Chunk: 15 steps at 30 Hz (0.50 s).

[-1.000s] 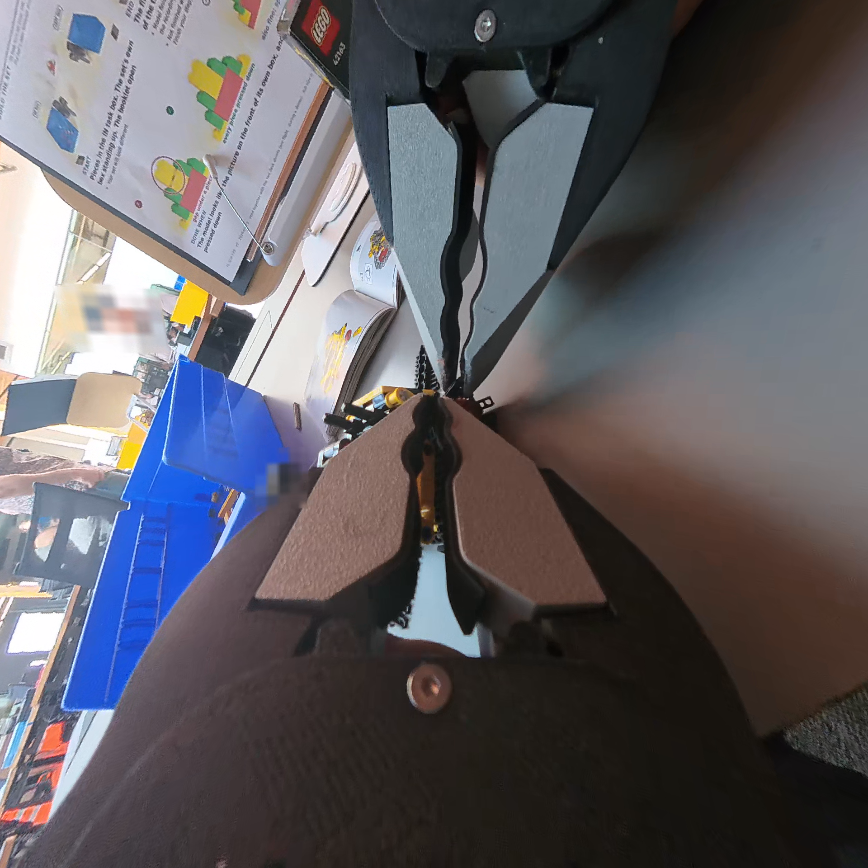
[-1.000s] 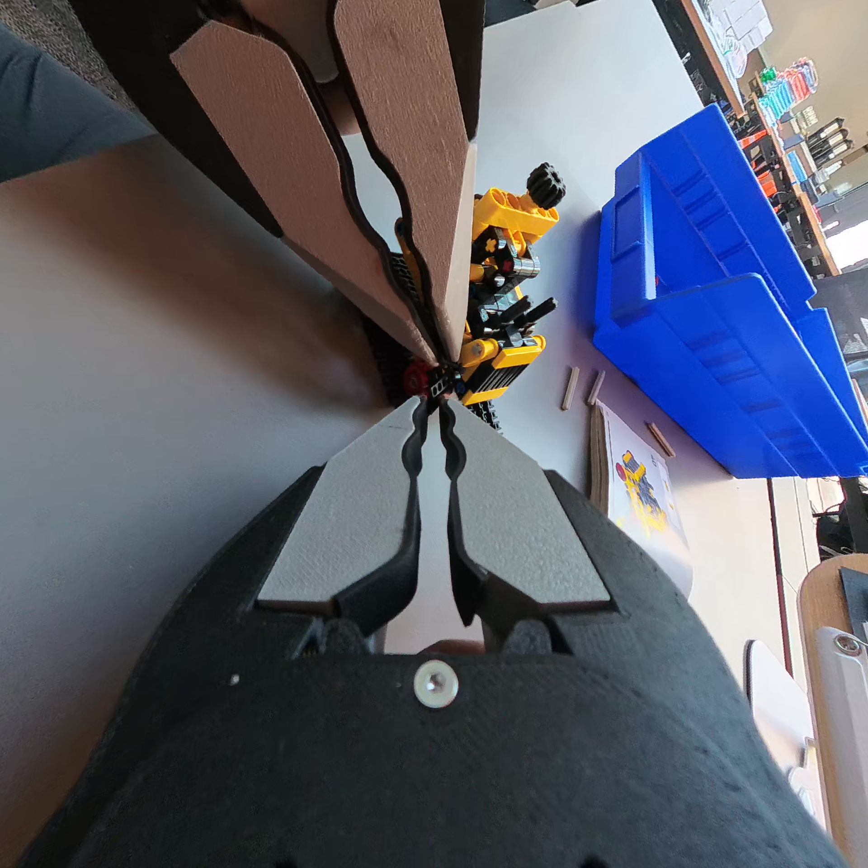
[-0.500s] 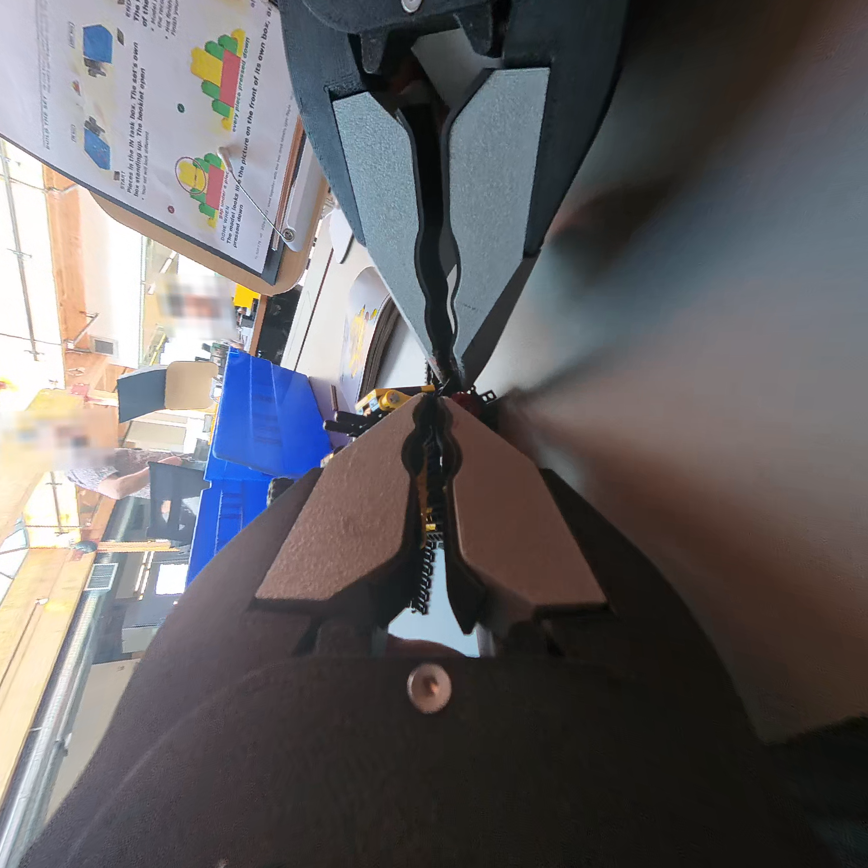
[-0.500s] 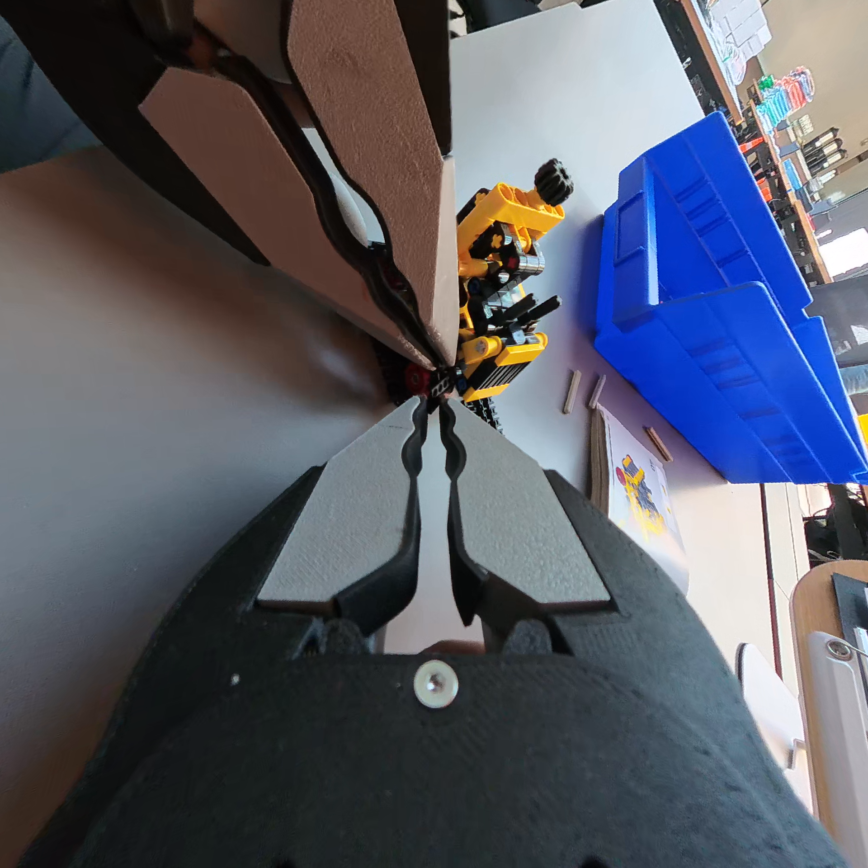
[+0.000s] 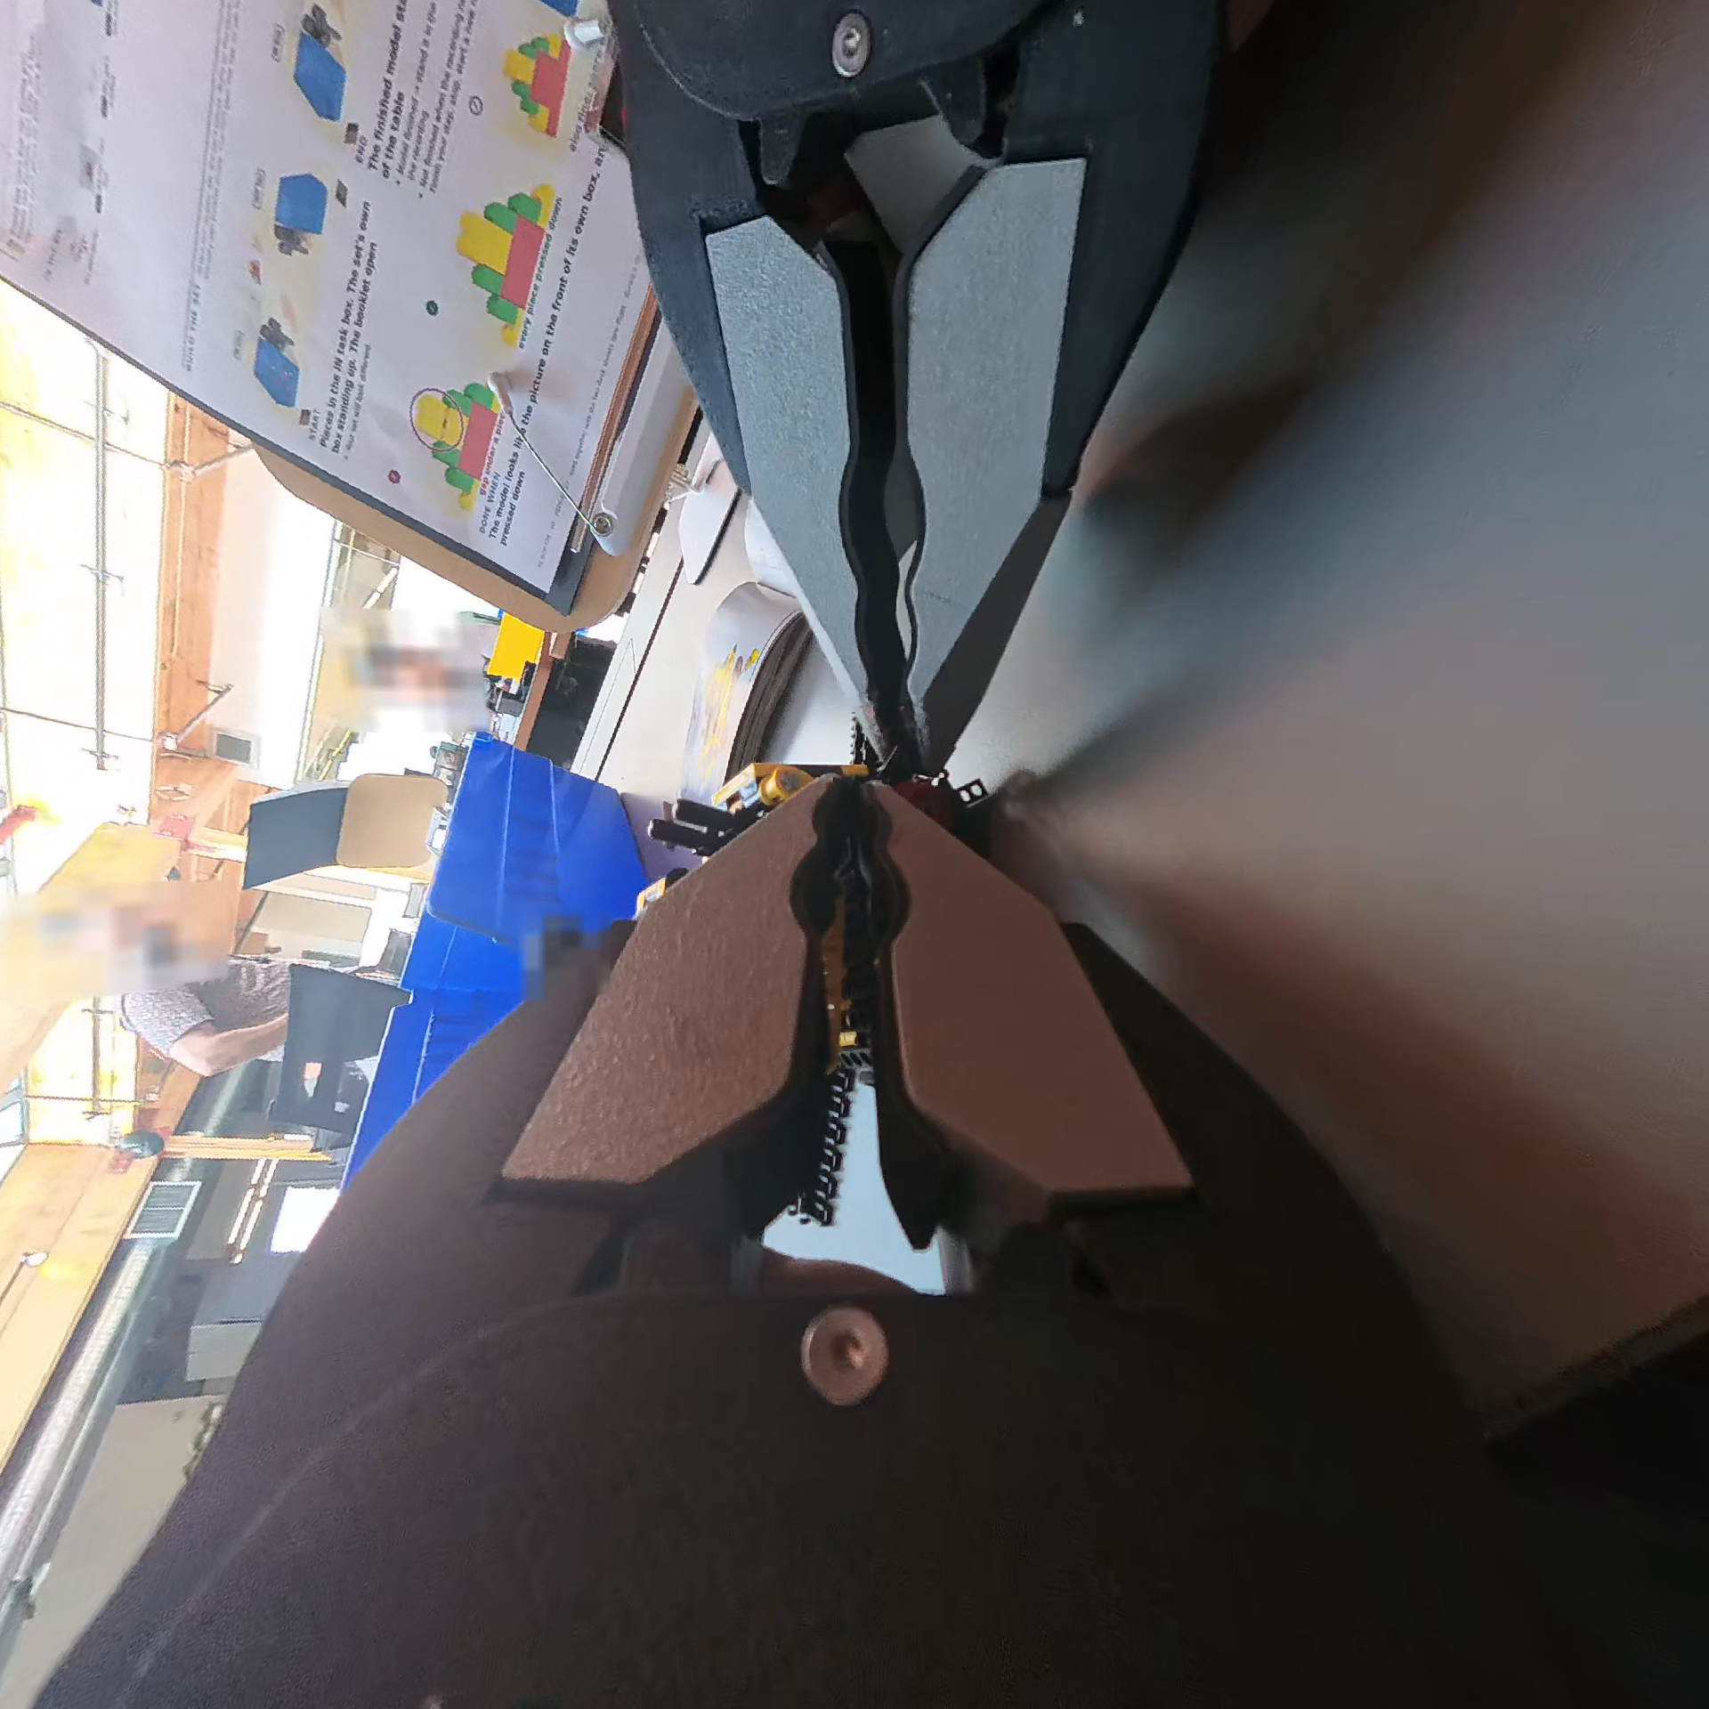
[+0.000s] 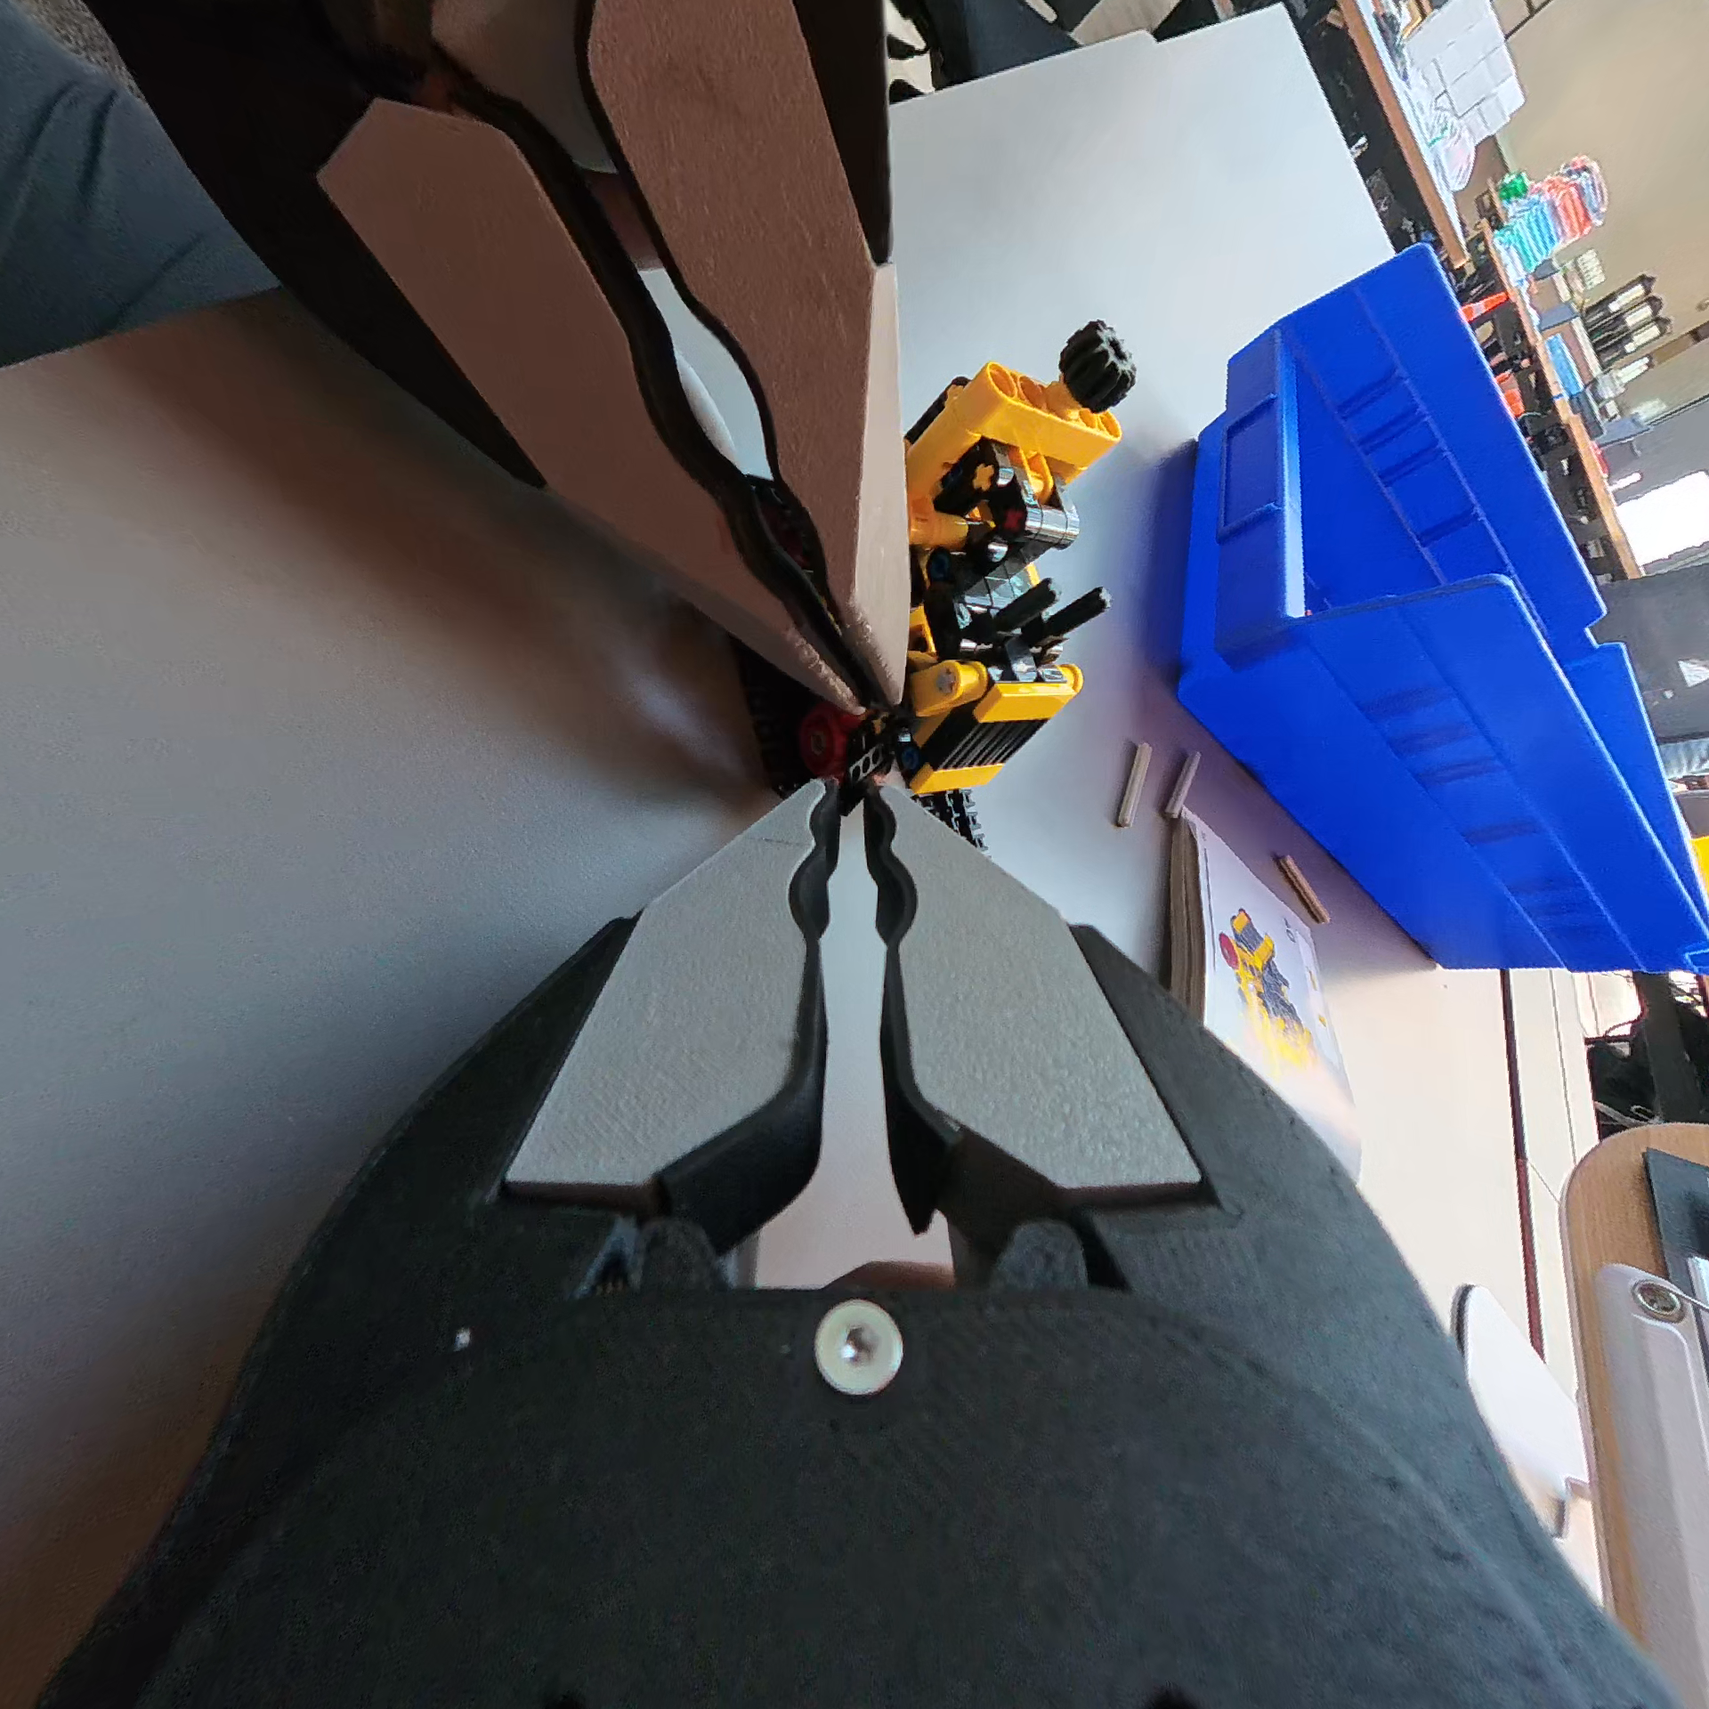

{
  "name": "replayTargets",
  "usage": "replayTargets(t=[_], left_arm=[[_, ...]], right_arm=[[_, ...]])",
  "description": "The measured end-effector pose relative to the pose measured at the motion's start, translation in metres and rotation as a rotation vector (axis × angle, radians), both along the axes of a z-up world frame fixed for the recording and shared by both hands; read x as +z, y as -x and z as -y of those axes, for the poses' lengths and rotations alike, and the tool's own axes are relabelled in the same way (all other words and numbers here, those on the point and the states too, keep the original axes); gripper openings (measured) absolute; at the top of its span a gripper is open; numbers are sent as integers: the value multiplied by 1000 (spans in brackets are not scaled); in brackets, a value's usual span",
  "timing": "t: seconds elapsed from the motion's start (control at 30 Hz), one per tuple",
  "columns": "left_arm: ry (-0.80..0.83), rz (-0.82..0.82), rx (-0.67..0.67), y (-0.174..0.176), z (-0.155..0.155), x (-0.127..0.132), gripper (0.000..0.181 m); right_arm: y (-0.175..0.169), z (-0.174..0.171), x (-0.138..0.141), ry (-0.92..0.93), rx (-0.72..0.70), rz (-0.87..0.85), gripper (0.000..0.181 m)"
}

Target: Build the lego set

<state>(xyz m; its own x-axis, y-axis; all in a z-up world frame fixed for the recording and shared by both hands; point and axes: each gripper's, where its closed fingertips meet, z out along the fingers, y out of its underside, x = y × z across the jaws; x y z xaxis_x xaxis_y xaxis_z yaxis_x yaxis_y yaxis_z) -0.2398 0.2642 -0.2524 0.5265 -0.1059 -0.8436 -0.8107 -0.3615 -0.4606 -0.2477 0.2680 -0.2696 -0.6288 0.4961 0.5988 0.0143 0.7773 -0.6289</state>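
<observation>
Your left gripper (image 5: pixel 855 805) had a dark brown body, tan textured fingers (image 5: pixel 703 1008) with wavy black edges and a copper screw (image 5: pixel 843 1358). Your right gripper (image 6: pixel 851 800) was black, with grey fingers (image 6: pixel 684 1017) and a silver screw (image 6: pixel 857 1344).

The only readable stuff is on the printed instruction sheet (image 5: pixel 324 240) in the upper left of the left wrist view: black lines of text next to little brick drawings, clipped on a board. The booklet (image 6: pixel 1267 980) at right in the right wrist view shows just a yellow picture, print too small to read.
</observation>
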Motion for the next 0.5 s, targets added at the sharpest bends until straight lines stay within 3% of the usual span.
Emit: replayTargets(t=[0.5], left_arm=[[19, -27, -38, -3, 3, -2, 0]], right_arm=[[-1, 2, 0, -1, 9, -1, 1]])
